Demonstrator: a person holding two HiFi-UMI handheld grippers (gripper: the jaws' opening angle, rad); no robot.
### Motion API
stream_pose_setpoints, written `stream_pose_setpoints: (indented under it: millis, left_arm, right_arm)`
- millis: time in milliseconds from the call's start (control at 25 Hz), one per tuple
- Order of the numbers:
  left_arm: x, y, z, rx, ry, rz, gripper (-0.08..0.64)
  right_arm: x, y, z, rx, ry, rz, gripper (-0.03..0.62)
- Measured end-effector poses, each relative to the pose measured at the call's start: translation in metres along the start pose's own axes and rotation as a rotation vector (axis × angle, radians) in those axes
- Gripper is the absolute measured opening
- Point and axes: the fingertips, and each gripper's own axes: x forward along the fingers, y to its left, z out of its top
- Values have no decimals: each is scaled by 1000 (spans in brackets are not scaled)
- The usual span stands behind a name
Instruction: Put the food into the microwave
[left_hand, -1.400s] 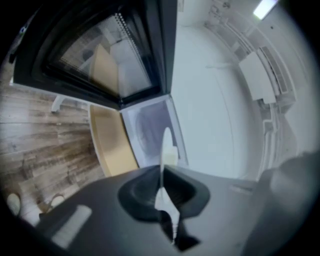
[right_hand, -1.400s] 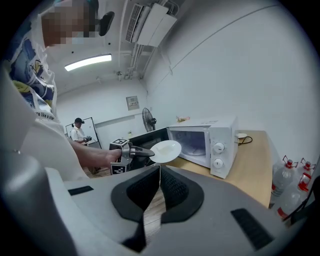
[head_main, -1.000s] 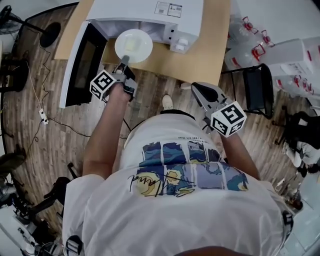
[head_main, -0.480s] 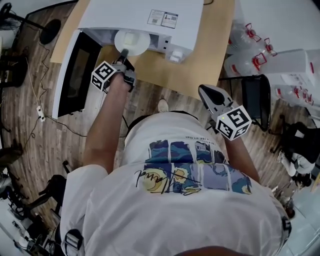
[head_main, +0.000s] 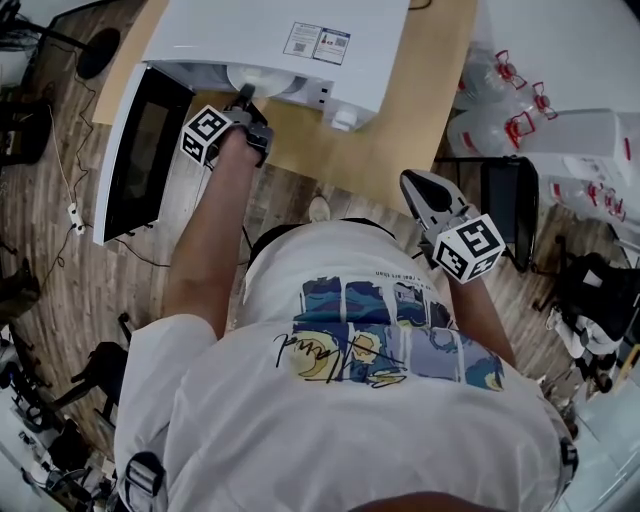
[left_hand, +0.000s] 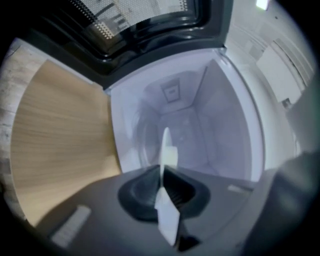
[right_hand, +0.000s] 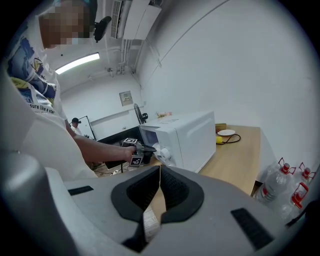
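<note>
At the open microwave (head_main: 300, 40) mouth, the white plate (head_main: 262, 80) is pinched by its rim in the left gripper (head_main: 245, 97), partly inside the cavity. It should be kept level and released only once seated. The right gripper (head_main: 420, 185) is held back, closed and empty.

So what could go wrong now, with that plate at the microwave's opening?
The left gripper pinches the plate by its rim alone, so it might tilt and spill. The plate is at the mouth of the microwave, so its far edge could knock a cavity wall. The open door stands close beside the left arm, which may bump it.
</note>
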Motion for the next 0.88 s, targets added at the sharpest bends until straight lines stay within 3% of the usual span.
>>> stream_pose_setpoints:
  millis: [520,760,880]
  left_arm:
    - [19,0,2,59,0,66,18]
    - [22,1,1,196,21,127,38]
    - [22,-1,2,304,27,170,57]
  right_arm:
    - [12,-23,7,11,-1,29,11]
    - [19,-28,13,8,0,48,11]
    - [22,-30,14,13,4,58,11]
